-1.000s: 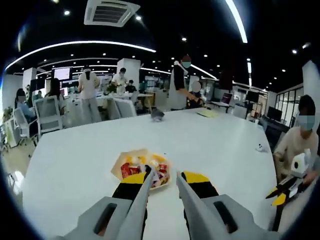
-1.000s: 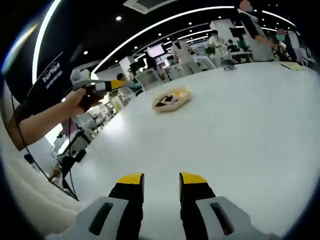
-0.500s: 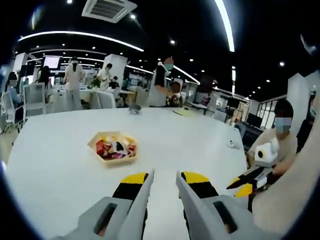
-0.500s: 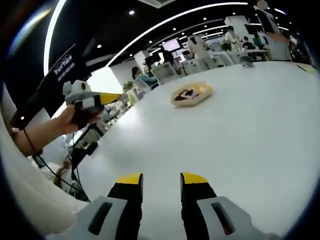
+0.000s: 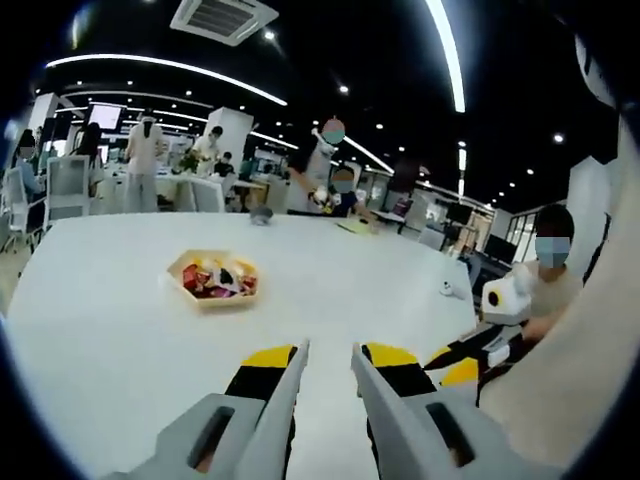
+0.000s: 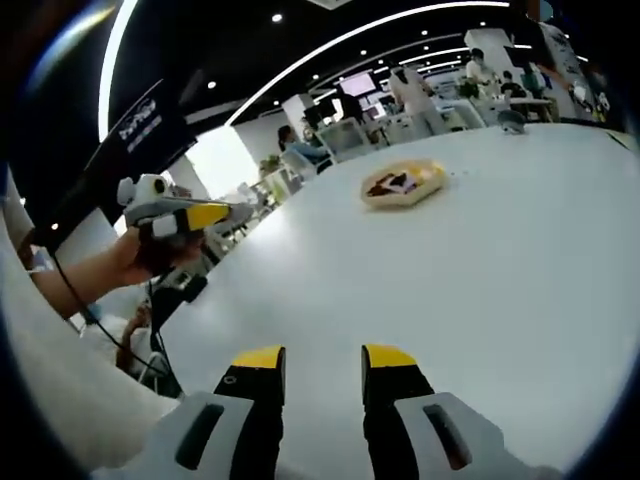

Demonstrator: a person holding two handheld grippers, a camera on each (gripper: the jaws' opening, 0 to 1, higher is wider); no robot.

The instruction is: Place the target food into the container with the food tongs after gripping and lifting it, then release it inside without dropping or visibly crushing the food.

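While both grippers are hovering well above the white table [image 5: 120,330], nothing is being held yet. Toward the far left of the table, well away from its near edge, the hexagonal tray [image 5: 213,280] is sitting with its mixed snacks inside, presumably placed there in open space for an easy reach. I cannot tell which piece is the target food, nor spot tongs or a container. Nearer, the left gripper [image 5: 327,352] is pointing past the tray, its yellow-tipped jaws standing apart and empty. Further right, the right gripper [image 5: 462,362] is waiting by the person's body, jaws likewise parted over bare table, judging by its own view [image 6: 324,356].
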